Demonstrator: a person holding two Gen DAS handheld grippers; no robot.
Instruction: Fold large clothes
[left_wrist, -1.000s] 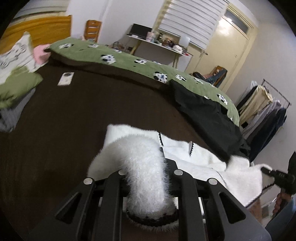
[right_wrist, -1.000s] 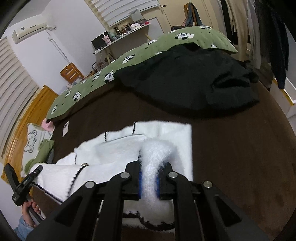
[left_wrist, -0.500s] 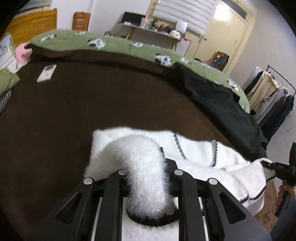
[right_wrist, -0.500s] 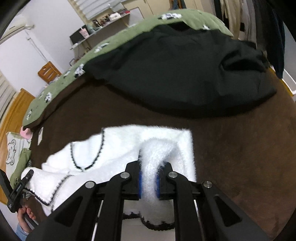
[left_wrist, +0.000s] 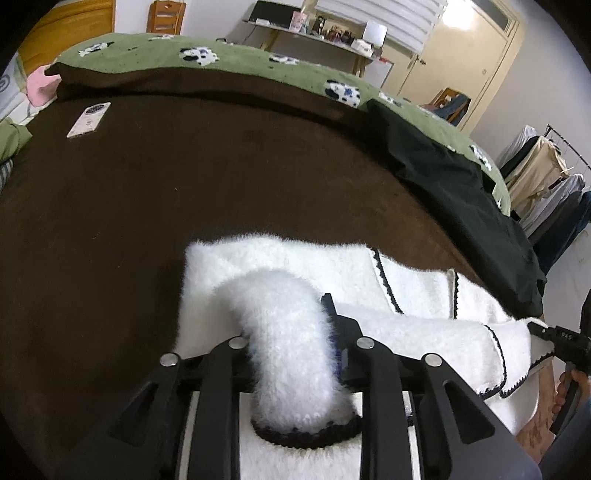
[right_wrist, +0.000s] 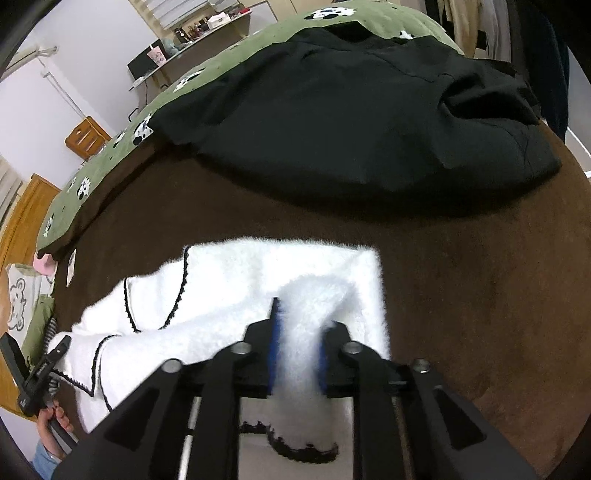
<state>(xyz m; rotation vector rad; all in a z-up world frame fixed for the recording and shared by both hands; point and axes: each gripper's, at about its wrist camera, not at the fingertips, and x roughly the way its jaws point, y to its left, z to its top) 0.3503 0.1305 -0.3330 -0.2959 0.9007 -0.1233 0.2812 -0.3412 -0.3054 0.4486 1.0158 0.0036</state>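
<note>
A fluffy white cardigan with black trim (left_wrist: 295, 266) lies on the brown bedspread (left_wrist: 147, 206), its far edge flat. My left gripper (left_wrist: 288, 332) is shut on a bunched fold of the cardigan at its left side. My right gripper (right_wrist: 297, 325) holds a fold of the cardigan (right_wrist: 258, 273) at its right side, the blue pads a little apart around the fabric. Each gripper shows at the edge of the other's view, the right one (left_wrist: 554, 336) and the left one (right_wrist: 40, 365).
A black garment (right_wrist: 351, 118) lies spread beyond the cardigan on the far right of the bed. A green cow-print duvet (left_wrist: 184, 59) runs along the far edge. A white card (left_wrist: 88, 120) and folded clothes (left_wrist: 11, 136) lie far left. A clothes rack (left_wrist: 546, 177) stands right.
Both grippers have carried their cardigan folds forward and down toward the bed. The cardigan's far edge now lies flatter and squarer. The right jaws have widened slightly around the fabric.
</note>
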